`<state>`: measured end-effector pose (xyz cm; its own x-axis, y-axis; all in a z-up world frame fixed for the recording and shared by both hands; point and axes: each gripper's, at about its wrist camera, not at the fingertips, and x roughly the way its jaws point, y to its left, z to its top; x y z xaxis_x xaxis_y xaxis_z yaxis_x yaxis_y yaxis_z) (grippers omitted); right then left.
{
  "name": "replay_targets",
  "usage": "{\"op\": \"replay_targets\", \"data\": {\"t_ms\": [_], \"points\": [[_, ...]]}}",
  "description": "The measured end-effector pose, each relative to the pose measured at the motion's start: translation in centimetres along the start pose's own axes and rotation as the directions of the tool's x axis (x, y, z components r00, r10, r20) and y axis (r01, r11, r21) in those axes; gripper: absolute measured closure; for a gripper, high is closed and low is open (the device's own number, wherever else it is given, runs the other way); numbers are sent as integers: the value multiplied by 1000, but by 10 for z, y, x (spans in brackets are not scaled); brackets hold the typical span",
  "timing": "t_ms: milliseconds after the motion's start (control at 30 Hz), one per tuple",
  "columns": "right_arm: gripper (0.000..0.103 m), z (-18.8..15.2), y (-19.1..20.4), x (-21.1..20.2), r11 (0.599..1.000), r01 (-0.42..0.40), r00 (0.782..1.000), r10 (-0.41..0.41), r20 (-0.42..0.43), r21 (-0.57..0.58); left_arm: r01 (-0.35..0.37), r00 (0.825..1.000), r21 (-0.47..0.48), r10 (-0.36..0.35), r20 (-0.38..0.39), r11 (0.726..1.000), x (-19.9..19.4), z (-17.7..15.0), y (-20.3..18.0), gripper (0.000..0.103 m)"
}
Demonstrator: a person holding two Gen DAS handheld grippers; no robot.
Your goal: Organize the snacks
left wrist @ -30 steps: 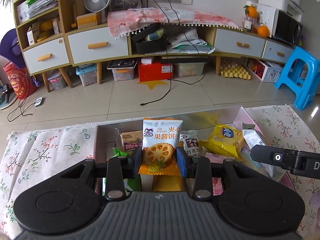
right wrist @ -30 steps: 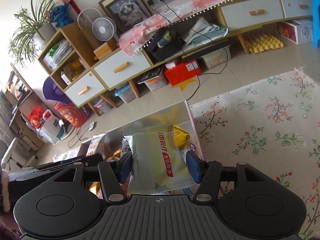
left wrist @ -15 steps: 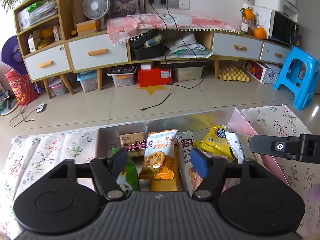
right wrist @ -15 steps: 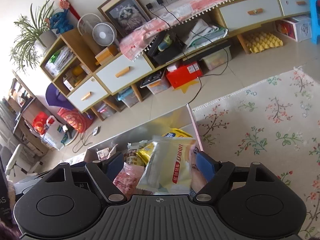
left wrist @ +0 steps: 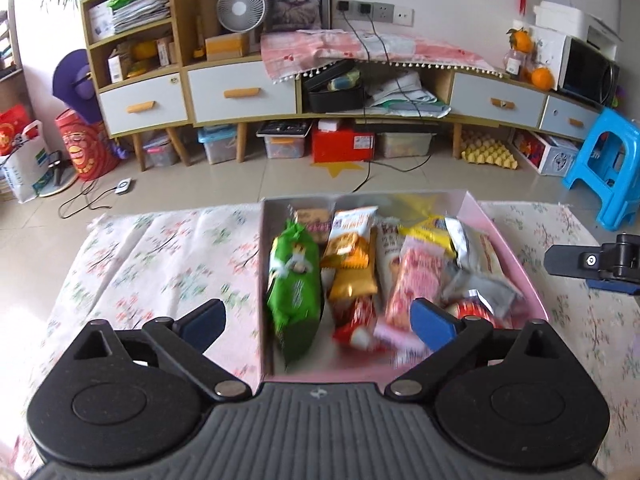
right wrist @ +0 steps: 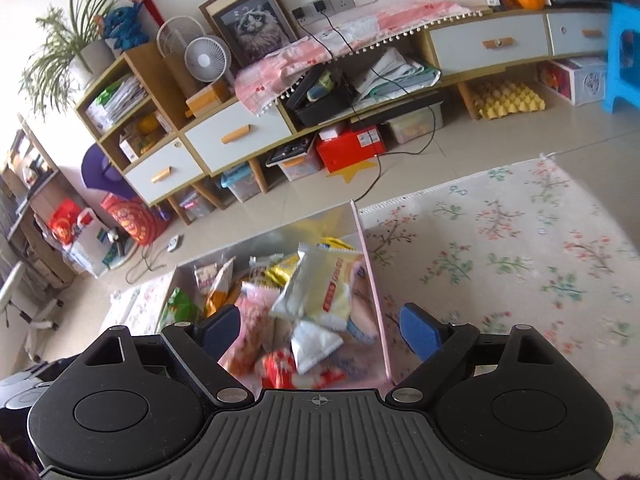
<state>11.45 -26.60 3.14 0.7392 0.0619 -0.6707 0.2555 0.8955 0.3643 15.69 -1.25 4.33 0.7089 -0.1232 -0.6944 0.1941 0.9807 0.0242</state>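
2 grippers (left wrist: pixel 318 322) (right wrist: pixel 320 326) opening (nothing held), above snacks (left wrist: pixel 296 280)

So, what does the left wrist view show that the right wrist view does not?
Only the left wrist view shows the right claw from outside and the microwave. Only the right wrist view shows the potted plant and blue toy. Both show the pink box of snacks, the green packet and the fan.

Assorted snack packets (left wrist: pixel 416 280), green, orange, pink, yellow and silver, lie jumbled inside the open pink box (left wrist: pixel 516 264).
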Motion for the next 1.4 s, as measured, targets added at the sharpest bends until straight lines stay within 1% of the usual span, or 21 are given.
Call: {"op": "replay_targets", "data": {"t_ms": [67,233,300,367,467,567,700,833,967,1067,1133,1267,1400], "points": [[11,-7,4,-12,1000,7,1000,-7,-2,-21,-8,1000,-13,8,-3,1000,-10,-7,0,1],[11,-28,10,-35,999,22,999,-23,-32,-36,-16,1000,-51,15,-22,999,-32,-24,-1,1],[10,-39,13,-44,998,30,999,-32,-43,-53,-29,999,-49,28,-29,998,-39,-31,-2,1],[6,-48,15,-52,996,40,998,-44,-47,-77,-44,998,-42,43,-38,998,-44,-36,-5,1],[6,-59,20,-61,991,69,995,-77,-58,-118,-70,997,-37,68,-46,997,-51,-45,-8,1],[6,-68,24,-68,987,89,992,-100,-76,-136,-82,995,-55,79,-63,995,-55,-51,-9,1],[6,-80,28,-77,981,103,992,-113,-54,-163,-88,994,-67,84,-64,994,-62,-61,-11,0],[5,-94,31,-82,966,132,989,-144,-37,-222,-116,991,-72,111,-70,991,-66,-76,-15,0],[5,-104,27,-77,968,131,984,-154,-93,-212,-130,985,-60,122,-121,990,-63,-87,-20,0],[5,-109,28,-75,965,141,980,-168,-106,-222,-111,983,-65,100,-154,992,-62,-94,-22,0],[5,-113,31,-75,961,145,980,-172,-102,-235,-108,983,-82,94,-160,991,-64,-97,-23,0],[5,-114,32,-76,959,148,981,-174,-91,-242,-133,980,-81,119,-160,988,-66,-99,-23,0],[5,-114,32,-78,959,143,982,-168,-85,-244,-140,979,-87,125,-161,986,-66,-99,-23,0]]}}
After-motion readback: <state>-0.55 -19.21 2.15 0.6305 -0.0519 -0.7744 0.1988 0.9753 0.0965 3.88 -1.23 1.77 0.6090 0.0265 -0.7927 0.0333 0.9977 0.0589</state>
